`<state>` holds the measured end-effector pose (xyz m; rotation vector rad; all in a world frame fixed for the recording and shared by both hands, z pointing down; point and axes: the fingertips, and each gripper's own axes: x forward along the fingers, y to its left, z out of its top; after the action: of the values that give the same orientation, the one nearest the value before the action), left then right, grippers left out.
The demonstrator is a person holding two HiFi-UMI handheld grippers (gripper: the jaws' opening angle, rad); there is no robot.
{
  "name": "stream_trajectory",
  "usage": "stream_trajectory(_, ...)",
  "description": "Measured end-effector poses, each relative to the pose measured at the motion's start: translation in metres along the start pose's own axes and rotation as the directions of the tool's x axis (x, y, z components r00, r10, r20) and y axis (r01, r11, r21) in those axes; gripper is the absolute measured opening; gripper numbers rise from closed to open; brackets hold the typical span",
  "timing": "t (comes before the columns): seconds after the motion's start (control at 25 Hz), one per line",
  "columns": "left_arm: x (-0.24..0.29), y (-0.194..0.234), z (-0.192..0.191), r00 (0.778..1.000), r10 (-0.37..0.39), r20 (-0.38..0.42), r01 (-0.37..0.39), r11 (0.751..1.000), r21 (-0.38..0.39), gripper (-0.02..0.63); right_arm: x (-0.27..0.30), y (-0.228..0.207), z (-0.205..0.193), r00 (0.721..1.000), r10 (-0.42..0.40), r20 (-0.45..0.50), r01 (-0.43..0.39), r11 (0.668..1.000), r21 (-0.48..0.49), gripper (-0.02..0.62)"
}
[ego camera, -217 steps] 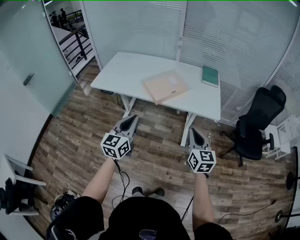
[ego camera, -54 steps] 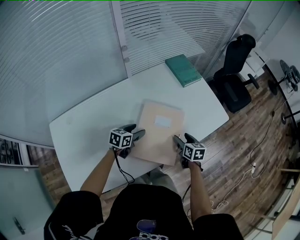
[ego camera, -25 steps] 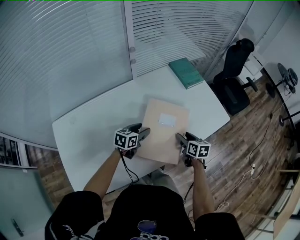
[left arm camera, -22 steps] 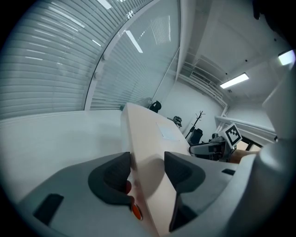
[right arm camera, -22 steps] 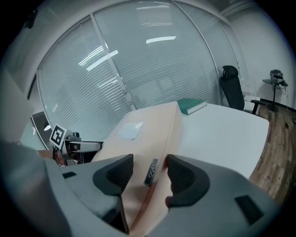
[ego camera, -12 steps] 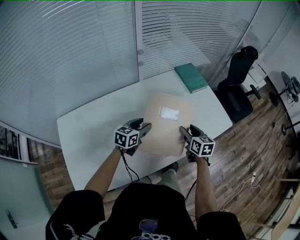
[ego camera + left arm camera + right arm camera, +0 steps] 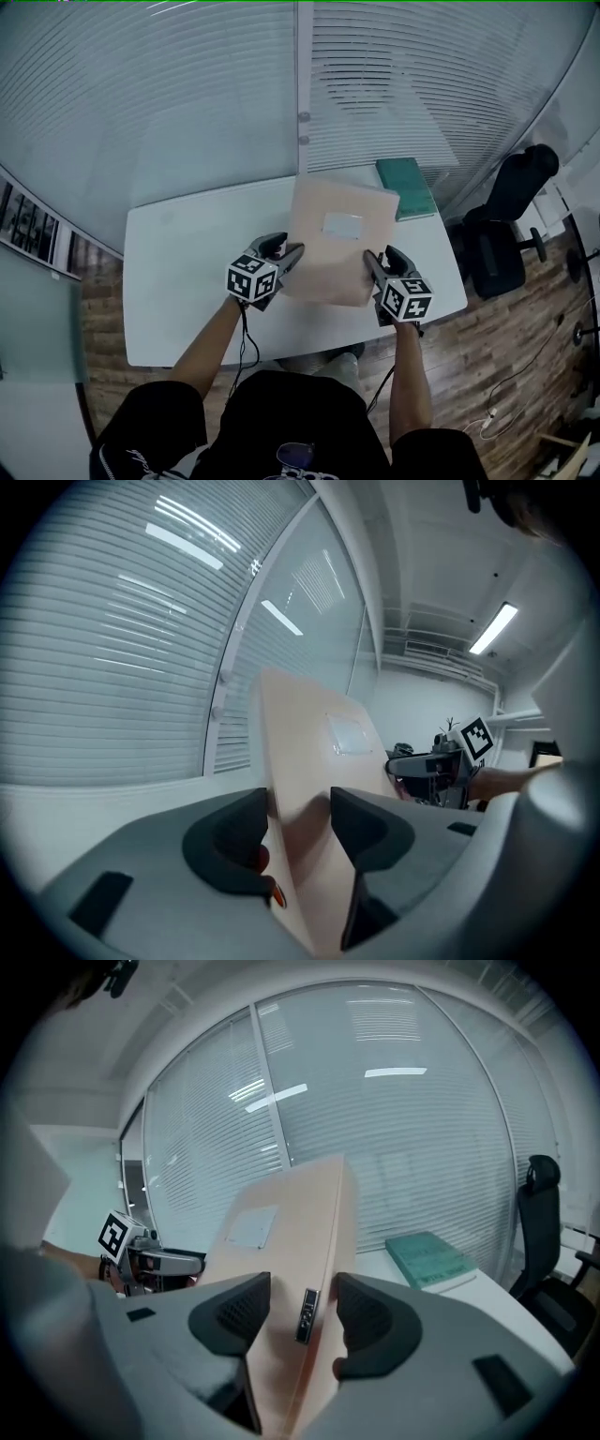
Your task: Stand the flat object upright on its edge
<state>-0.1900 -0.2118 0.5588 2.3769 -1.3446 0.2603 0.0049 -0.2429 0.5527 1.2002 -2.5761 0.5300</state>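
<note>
The flat tan box (image 7: 333,239) with a white label (image 7: 343,223) is tipped up steeply over the white table (image 7: 187,272), its far edge raised. I cannot tell whether its near edge touches the table. My left gripper (image 7: 289,251) grips its left edge; the jaws are closing with the box (image 7: 319,752) between them, pads against it. My right gripper (image 7: 375,258) is shut on the right edge, and in the right gripper view the box (image 7: 291,1232) fills the gap between the jaws. Each gripper view shows the other gripper across the box.
A green book (image 7: 405,186) lies at the table's far right corner, just behind the box. A black office chair (image 7: 511,216) stands right of the table. Blinds and glass walls close off the far side. The table's left half is bare.
The box has swung from lying nearly flat to a steep tilt, far edge rising, with both grippers staying on its side edges. The head view has shifted over the table.
</note>
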Motion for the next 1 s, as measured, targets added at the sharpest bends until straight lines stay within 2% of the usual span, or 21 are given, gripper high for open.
stream_trajectory(0.2, 0.026, -0.005, 0.021, 0.992, 0.121, 0.038, -0.120, 0.993, -0.015, 0.224, 0.020, -0.034, 0.037, 0.995, 0.102, 0.006, -0.101, 0.991, -0.088, 0.236)
stream_trajectory(0.4, 0.051, -0.020, 0.043, 0.973, 0.221, 0.075, -0.220, 0.975, -0.013, 0.221, 0.028, -0.068, 0.067, 0.984, 0.177, 0.013, -0.174, 0.976, -0.133, 0.235)
stream_trajectory(0.68, 0.074, -0.031, 0.065, 0.942, 0.315, 0.115, -0.315, 0.949, -0.017, 0.219, 0.037, -0.098, 0.097, 0.969, 0.243, 0.040, -0.232, 0.957, -0.175, 0.232)
stream_trajectory(1.0, 0.092, -0.035, 0.088, 0.906, 0.398, 0.147, -0.404, 0.915, 0.014, 0.220, 0.049, -0.119, 0.123, 0.953, 0.298, 0.063, -0.279, 0.937, -0.209, 0.232)
